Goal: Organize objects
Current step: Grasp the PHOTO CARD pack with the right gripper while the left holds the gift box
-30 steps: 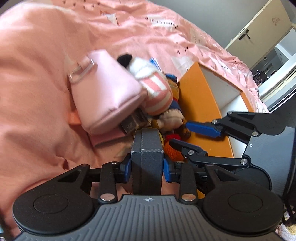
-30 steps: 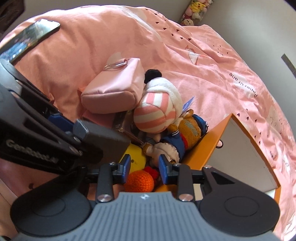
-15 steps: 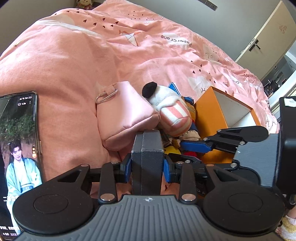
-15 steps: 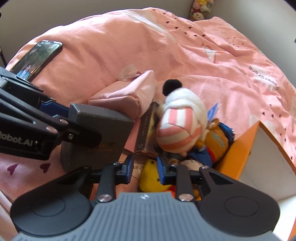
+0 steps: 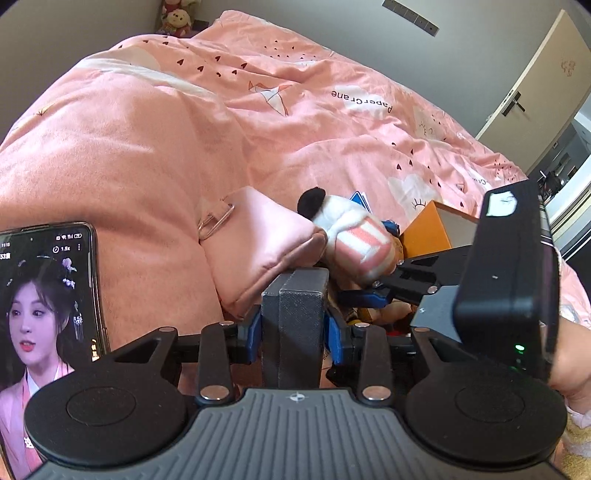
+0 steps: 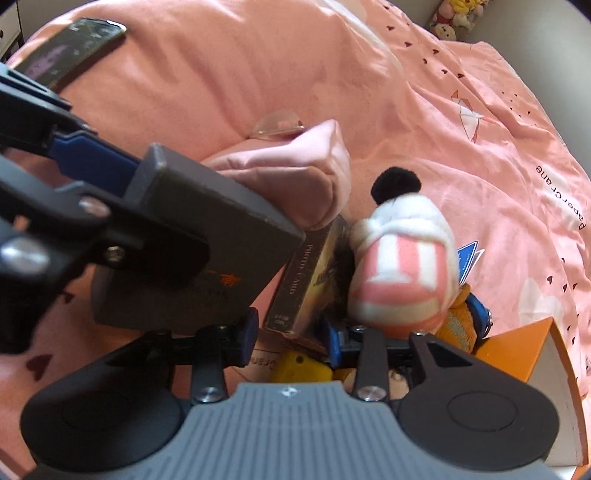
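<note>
My left gripper (image 5: 294, 326) is shut on a dark grey box (image 5: 295, 317) and holds it above the pink bedding; the box also shows in the right wrist view (image 6: 192, 258). My right gripper (image 6: 291, 334) is open and empty, just above a pile of toys. The pile holds a pink pouch (image 5: 255, 251), a pink-and-white striped plush with a black pompom (image 6: 402, 266), a brown card box (image 6: 314, 277), an orange plush (image 6: 461, 317) and a yellow toy (image 6: 303, 369). An orange storage box (image 6: 517, 347) with a white inside stands at the right.
A phone (image 5: 44, 314) playing a video lies on the duvet (image 5: 147, 147) at the left. Plush toys (image 5: 177, 18) sit at the far end of the bed. A door (image 5: 532, 81) is at the back right.
My left gripper has pulled back and up with the grey box, away from the pile. My right gripper has drawn back too and opened wider above the toys.
</note>
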A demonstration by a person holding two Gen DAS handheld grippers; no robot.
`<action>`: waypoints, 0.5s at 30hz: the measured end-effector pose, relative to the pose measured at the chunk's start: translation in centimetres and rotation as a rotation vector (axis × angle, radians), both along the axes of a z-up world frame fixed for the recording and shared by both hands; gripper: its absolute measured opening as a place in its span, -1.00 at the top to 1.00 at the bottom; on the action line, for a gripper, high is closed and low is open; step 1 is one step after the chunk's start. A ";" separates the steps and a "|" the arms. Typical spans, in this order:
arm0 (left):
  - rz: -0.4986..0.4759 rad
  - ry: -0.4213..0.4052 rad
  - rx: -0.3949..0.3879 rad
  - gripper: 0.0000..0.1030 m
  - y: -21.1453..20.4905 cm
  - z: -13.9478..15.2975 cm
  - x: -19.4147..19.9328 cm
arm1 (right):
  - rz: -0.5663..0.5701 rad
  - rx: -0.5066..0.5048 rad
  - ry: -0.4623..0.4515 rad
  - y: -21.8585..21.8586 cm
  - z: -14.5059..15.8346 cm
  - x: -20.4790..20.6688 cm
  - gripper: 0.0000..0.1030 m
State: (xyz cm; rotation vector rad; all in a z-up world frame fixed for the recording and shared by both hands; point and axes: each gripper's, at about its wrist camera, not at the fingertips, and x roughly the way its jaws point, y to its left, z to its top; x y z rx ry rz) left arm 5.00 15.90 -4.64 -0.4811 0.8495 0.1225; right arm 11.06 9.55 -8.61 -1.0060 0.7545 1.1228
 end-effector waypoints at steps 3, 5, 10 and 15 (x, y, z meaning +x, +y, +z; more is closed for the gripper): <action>-0.001 0.002 -0.002 0.20 0.1 -0.4 0.0 | -0.022 -0.018 0.041 0.6 -0.3 1.2 0.07; -0.005 0.000 -0.005 0.20 0.1 -0.5 0.0 | -0.047 -0.019 0.090 0.6 -0.3 2.0 0.17; -0.002 -0.004 -0.030 0.21 0.3 -0.1 -0.2 | -0.132 0.043 0.124 -1.0 0.9 2.7 0.42; -0.012 0.013 -0.006 0.22 -0.5 0.4 -0.5 | -0.213 0.129 0.176 -3.3 3.0 2.5 0.48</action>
